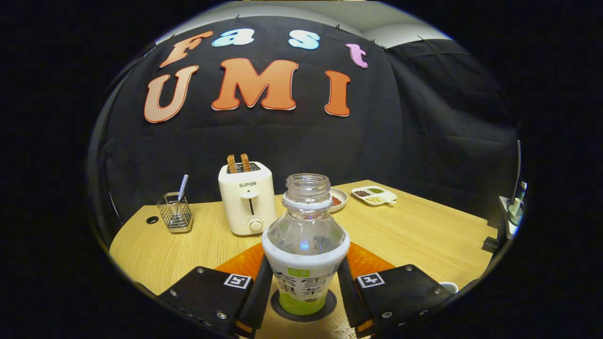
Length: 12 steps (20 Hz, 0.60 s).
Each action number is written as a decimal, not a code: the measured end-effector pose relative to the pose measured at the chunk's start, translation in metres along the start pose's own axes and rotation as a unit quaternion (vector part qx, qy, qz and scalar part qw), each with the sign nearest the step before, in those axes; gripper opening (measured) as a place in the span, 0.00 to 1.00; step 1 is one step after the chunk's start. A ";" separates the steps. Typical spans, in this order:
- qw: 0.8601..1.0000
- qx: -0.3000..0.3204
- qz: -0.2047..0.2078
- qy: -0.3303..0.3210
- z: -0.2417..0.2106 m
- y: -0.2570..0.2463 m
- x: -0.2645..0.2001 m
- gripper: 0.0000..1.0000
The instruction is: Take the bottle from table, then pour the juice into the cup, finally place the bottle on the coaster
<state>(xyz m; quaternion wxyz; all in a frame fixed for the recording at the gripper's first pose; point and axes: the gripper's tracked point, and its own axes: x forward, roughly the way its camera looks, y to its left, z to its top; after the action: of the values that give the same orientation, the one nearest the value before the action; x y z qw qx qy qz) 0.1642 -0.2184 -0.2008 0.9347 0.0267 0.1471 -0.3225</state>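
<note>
My two fingers (pixel 304 287) are closed on the bottle (pixel 305 245), one pressing on each side of its white label. The bottle stands straight up between them. It has no cap on, and its top part is clear, so I can see through it. The bottom of the bottle looks green. Under it is a dark round coaster (pixel 330 305), and the bottle sits right over the middle of it, but I cannot tell if it is touching the coaster or just above it. An orange mat (pixel 365 262) lies on the table (pixel 424 235) behind the bottle and my fingers. A white cup (pixel 449 286) peeks out just past my right finger. Further back, a white toaster (pixel 247 197) stands with two brown slices of toast (pixel 238 163) sticking out of the top. To the left of the toaster is a wire basket (pixel 175 213) with a striped stick in it. Behind the bottle is a small round plate (pixel 340 198), and next to it is a white tray (pixel 375 195) with little heaps of food in its parts.
</note>
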 end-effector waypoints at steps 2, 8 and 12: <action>1.000 0.009 0.003 0.007 -0.003 0.000 -0.001 0.69; 0.999 0.035 -0.007 0.001 0.013 -0.009 -0.012 0.87; 0.998 0.061 0.000 -0.008 0.024 -0.016 -0.024 0.89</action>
<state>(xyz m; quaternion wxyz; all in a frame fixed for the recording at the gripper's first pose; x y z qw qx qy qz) 0.1428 -0.2208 -0.1699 0.9326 0.0813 0.1191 -0.3308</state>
